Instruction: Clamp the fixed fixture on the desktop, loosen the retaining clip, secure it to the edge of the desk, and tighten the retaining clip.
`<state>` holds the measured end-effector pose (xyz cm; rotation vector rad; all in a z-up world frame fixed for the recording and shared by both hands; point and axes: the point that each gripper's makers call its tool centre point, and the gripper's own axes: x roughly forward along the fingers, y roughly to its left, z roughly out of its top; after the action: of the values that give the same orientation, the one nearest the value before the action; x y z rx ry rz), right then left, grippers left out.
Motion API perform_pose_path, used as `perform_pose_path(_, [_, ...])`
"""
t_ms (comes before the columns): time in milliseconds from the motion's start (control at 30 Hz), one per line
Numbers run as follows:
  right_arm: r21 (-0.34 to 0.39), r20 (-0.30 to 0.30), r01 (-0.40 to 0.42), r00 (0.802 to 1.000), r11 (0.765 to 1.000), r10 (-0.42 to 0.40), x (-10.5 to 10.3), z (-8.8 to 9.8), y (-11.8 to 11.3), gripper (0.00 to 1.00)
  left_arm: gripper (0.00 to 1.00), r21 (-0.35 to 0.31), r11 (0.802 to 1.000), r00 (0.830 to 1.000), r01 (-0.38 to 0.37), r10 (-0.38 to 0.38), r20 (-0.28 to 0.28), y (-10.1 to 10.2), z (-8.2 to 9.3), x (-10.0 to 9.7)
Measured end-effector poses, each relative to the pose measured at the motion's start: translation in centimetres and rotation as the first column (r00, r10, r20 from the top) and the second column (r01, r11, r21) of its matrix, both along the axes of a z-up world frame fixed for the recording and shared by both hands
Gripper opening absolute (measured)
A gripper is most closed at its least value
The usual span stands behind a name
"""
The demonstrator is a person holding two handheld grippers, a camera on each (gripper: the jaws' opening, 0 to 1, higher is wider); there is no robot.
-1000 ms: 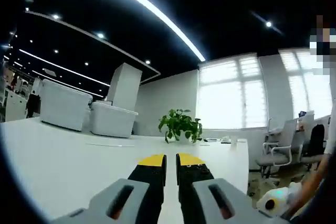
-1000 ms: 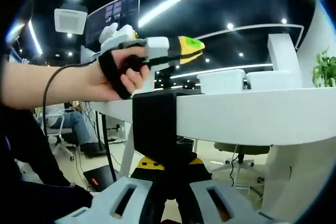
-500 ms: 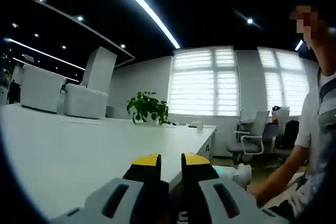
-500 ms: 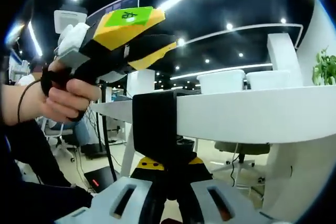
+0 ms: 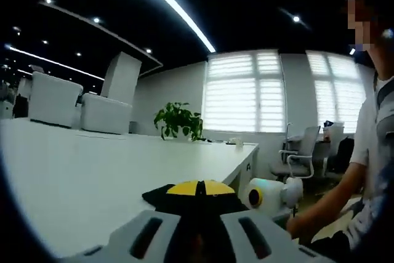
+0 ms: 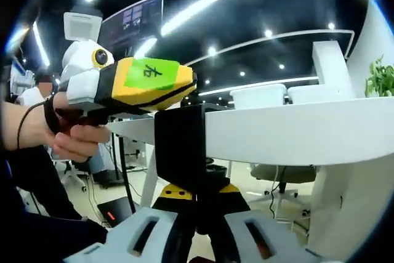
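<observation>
While the left gripper (image 5: 197,190) rests low over the white desk (image 5: 92,170), its two yellow-tipped fingers (image 5: 181,188) meet with no gap between them, and nothing can be seen held there. Beyond those fingertips the desk top runs away to a potted plant (image 5: 178,121), with two white bins (image 5: 80,106) off to the fingers' left. To the right of the fingers sits the rear of the right gripper (image 5: 268,194), and past it a person's arm (image 5: 326,207) at the edge of the view.

From the right gripper view, the right gripper (image 6: 196,196) rises from below the desk edge (image 6: 289,137); its yellow-tipped fingers (image 6: 173,193) are narrow and reach up against the underside of a black clamp (image 6: 180,152). (Whether they actually pinch a part of it cannot be told, since the contact point is dark.) This clamp wraps the desk edge directly above the fingertips, one part over the top surface and its body hanging below. Just left of and above the clamp, the left gripper appears side-on (image 6: 141,84), held by a hand (image 6: 77,140), its tip close over the clamp's top.
</observation>
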<state>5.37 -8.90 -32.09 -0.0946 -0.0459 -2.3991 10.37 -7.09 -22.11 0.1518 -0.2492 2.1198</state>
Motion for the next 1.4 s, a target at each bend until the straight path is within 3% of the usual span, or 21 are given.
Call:
perform_pose_path(67, [-0.012,0.013,0.005,1.000,1.000,-0.005,-0.4,-0.1,0.3,0.12,0.02,0.017,1.000,1.000,-0.014,0.014,-0.015,-0.2,0.0,0.5])
perform_pose_path(167, [-0.023,0.034,0.013,0.999,1.000,-0.012,-0.8,-0.2,0.6,0.16,0.02,0.047,0.997,0.998,-0.067,0.067,-0.005,-1.4,-0.3,-0.2])
perform_pose_path(200, [-0.024,0.038,0.004,0.999,1.000,-0.003,-0.5,-0.2,0.2,0.16,0.02,0.071,0.997,1.000,-0.018,0.019,-0.011,-1.4,-0.1,0.9])
perform_pose_path(233, [-0.015,0.024,0.005,1.000,1.000,-0.004,-0.5,-0.1,0.2,0.16,0.02,0.067,0.997,0.999,-0.031,0.032,-0.005,-1.4,-0.3,0.8])
perform_pose_path(300, [0.003,-0.006,0.003,1.000,1.000,-0.003,-0.3,0.1,0.2,0.13,0.02,0.039,0.998,0.999,-0.046,0.046,-0.014,-1.4,-0.5,1.2])
perform_pose_path(600, [0.009,0.002,0.000,1.000,1.000,0.000,0.1,0.2,0.1,0.08,0.02,-0.008,0.998,0.998,-0.067,0.067,-0.018,-0.6,-1.0,1.5])
perform_pose_path(767, [0.013,0.002,-0.001,1.000,1.000,0.001,0.2,0.2,0.3,0.06,0.02,-0.101,0.989,0.993,-0.110,0.105,-0.052,-0.5,-1.3,0.3])
perform_pose_path(1067, [-0.008,0.017,-0.016,1.000,1.000,0.016,0.3,0.0,0.2,0.05,0.02,-0.122,0.984,0.992,-0.126,0.123,-0.036,-0.4,-1.6,-0.3])
perform_pose_path(1400, [-0.026,0.004,-0.019,1.000,0.999,0.019,0.1,0.0,0.0,0.06,0.02,-0.194,0.974,0.993,-0.114,0.109,-0.037,-0.2,-1.7,-1.1])
